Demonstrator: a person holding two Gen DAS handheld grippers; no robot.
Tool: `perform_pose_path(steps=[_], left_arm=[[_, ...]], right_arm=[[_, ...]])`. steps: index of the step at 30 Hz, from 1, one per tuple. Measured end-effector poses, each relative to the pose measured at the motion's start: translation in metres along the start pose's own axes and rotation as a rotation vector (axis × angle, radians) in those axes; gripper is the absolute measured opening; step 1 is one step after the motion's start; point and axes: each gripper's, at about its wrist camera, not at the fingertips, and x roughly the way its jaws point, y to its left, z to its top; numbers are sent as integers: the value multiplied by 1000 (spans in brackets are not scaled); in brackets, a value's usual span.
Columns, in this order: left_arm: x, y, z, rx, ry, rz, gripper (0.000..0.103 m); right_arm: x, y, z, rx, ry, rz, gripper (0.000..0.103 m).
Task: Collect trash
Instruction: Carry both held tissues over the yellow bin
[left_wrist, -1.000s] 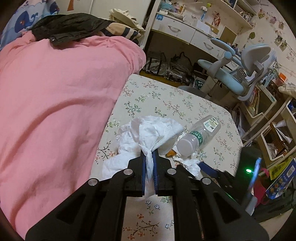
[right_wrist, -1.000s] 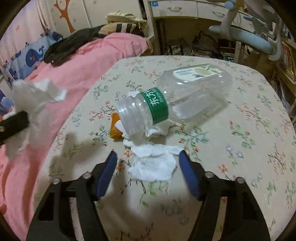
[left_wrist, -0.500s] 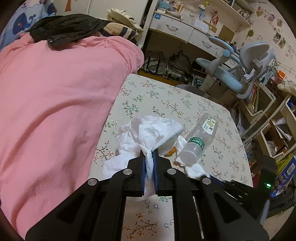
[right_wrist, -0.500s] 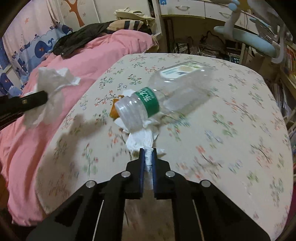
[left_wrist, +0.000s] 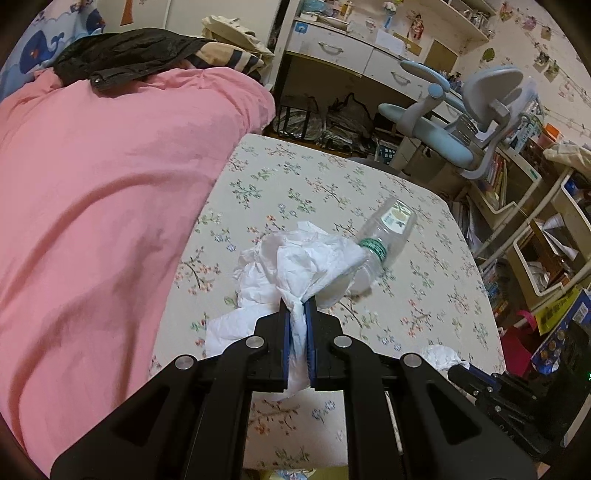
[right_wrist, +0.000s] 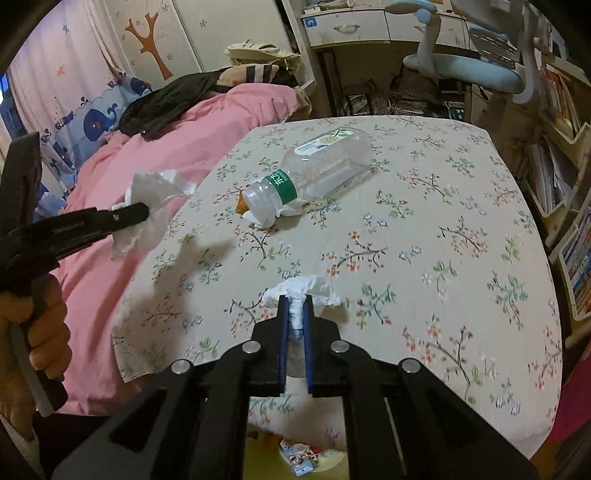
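My left gripper (left_wrist: 297, 308) is shut on a large crumpled white tissue (left_wrist: 306, 258) and holds it above the floral table (left_wrist: 332, 177). It also shows at the left of the right wrist view (right_wrist: 142, 212) with that tissue (right_wrist: 155, 192). My right gripper (right_wrist: 294, 301) is shut on a small white tissue wad (right_wrist: 301, 288), lifted near the table's front edge. An empty clear plastic bottle (right_wrist: 321, 166) with a green label lies on its side mid-table, on another scrap of tissue (right_wrist: 266, 218) and an orange bit (right_wrist: 241, 204).
A bed with a pink duvet (left_wrist: 103, 177) borders the table's left side. A blue-grey desk chair (left_wrist: 461, 122) and shelves (left_wrist: 535, 221) stand to the right. A bin with wrappers (right_wrist: 299, 458) shows below the table's front edge.
My right gripper closed on the small tissue wad and pulled it back from the bottle toward the table's front edge. My left gripper kept holding its tissue and drew back slightly.
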Motion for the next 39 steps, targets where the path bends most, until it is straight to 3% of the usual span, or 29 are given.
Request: perform_pose_path(steps=[12, 39], left_arm=[[-36, -15, -46, 58, -27, -4, 7], [-76, -46, -122, 160, -59, -17, 7]], right_arm=[[-39, -6, -20, 70, -114, 102, 8], [-74, 8, -93, 103, -108, 170, 8]])
